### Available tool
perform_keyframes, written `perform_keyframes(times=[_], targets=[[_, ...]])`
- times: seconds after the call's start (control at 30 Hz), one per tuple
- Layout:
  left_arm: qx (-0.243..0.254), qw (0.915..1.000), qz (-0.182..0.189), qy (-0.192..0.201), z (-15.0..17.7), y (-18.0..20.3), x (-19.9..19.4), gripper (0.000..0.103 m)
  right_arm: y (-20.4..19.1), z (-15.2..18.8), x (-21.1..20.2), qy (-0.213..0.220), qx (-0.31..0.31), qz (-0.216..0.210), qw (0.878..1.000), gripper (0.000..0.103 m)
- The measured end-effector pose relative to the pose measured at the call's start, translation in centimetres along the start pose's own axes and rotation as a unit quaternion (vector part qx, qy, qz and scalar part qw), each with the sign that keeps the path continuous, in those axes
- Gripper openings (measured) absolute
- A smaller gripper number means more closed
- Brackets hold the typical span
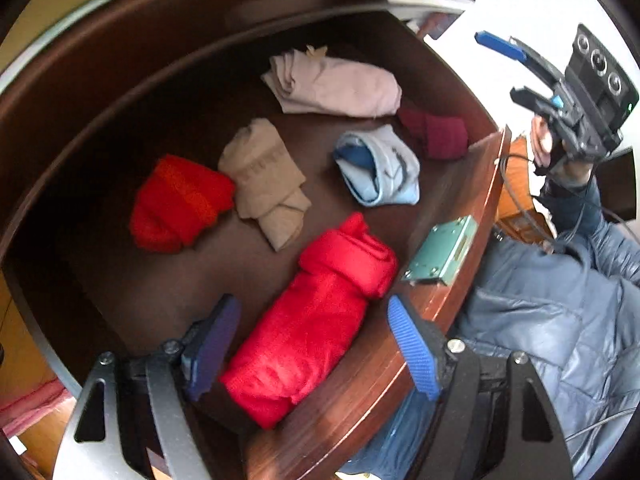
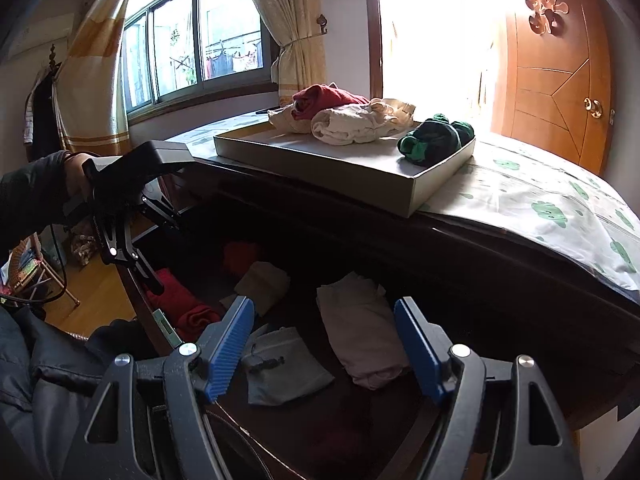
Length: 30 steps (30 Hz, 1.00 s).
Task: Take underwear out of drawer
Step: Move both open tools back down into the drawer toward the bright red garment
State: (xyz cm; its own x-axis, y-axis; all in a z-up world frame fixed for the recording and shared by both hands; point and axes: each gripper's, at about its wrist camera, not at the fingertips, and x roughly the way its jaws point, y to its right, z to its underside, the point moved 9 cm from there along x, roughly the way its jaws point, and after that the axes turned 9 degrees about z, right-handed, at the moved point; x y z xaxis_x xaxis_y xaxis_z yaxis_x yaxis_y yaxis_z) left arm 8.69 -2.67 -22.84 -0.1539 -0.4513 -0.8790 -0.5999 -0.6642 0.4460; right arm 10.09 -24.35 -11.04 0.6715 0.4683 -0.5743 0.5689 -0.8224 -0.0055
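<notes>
Red rolled underwear — between open left tool pads, drawer

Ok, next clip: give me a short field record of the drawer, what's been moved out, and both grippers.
drawer: open drawer, dark wood
in drawer: six rolled garments, including large red roll, light blue roll, beige roll
tray: grey tray on top, holding four garments
left gripper: left gripper open, fingers either side of large red roll, not pressing
right gripper: right gripper open, empty, above drawer
</notes>
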Motion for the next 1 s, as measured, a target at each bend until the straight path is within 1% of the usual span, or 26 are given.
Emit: perform_keyframes(times=[0.07, 0.17, 0.23, 0.3, 0.4, 0.53, 0.7, 0.77, 0.8, 0.9, 0.93, 1.0], targets=[[-0.001, 0.9999, -0.005, -0.014, 0.2, -0.1, 0.5, 0.078, 0.0, 0.1, 0.2, -0.001, 0.001, -0.001, 1.0, 0.074], [-0.004, 0.9992, -0.023, -0.032, 0.2, -0.7, 1.5, 0.078, -0.1, 0.2, 0.7, -0.007, 0.002, -0.005, 1.0, 0.074], [-0.009, 0.9985, -0.031, -0.045, 0.2, -1.2, 2.1, 0.078, 0.1, 0.4, 1.5, -0.021, 0.0, -0.006, 1.0, 0.074], [-0.012, 0.9982, -0.025, -0.054, 0.3, -1.3, 2.5, 0.078, 0.3, 0.6, 2.4, -0.039, -0.004, 0.0, 0.999, 0.075], [-0.002, 0.9977, -0.018, -0.065, 0.2, -0.9, 2.9, 0.078, 0.5, 0.8, 3.5, -0.06, -0.012, 0.005, 0.998, 0.075], [0.001, 0.9963, -0.005, -0.085, 0.3, -0.6, 4.0, 0.078, 0.5, 0.7, 4.5, -0.072, -0.014, 0.003, 0.997, 0.075], [-0.016, 0.9962, 0.014, -0.085, -0.3, -1.0, 4.9, 0.08, 0.0, 1.1, 5.0, -0.083, -0.027, 0.004, 0.996, 0.074], [-0.028, 0.9958, 0.021, -0.084, -0.4, -1.4, 5.3, 0.085, -0.1, 1.2, 5.3, -0.091, -0.032, 0.006, 0.995, 0.075], [-0.033, 0.9957, 0.024, -0.084, -0.4, -1.6, 5.4, 0.086, -0.1, 1.3, 5.5, -0.096, -0.037, 0.009, 0.995, 0.075], [-0.029, 0.9966, 0.02, -0.074, -0.2, -1.7, 5.2, 0.086, -0.1, 1.6, 6.2, -0.109, -0.052, 0.02, 0.992, 0.075], [-0.031, 0.9967, 0.022, -0.071, -0.2, -1.7, 5.2, 0.085, -0.1, 1.7, 6.5, -0.116, -0.054, 0.021, 0.992, 0.075], [-0.029, 0.9971, 0.029, -0.064, -0.1, -1.4, 4.9, 0.078, 0.0, 2.0, 7.0, -0.131, -0.05, 0.018, 0.99, 0.075]])
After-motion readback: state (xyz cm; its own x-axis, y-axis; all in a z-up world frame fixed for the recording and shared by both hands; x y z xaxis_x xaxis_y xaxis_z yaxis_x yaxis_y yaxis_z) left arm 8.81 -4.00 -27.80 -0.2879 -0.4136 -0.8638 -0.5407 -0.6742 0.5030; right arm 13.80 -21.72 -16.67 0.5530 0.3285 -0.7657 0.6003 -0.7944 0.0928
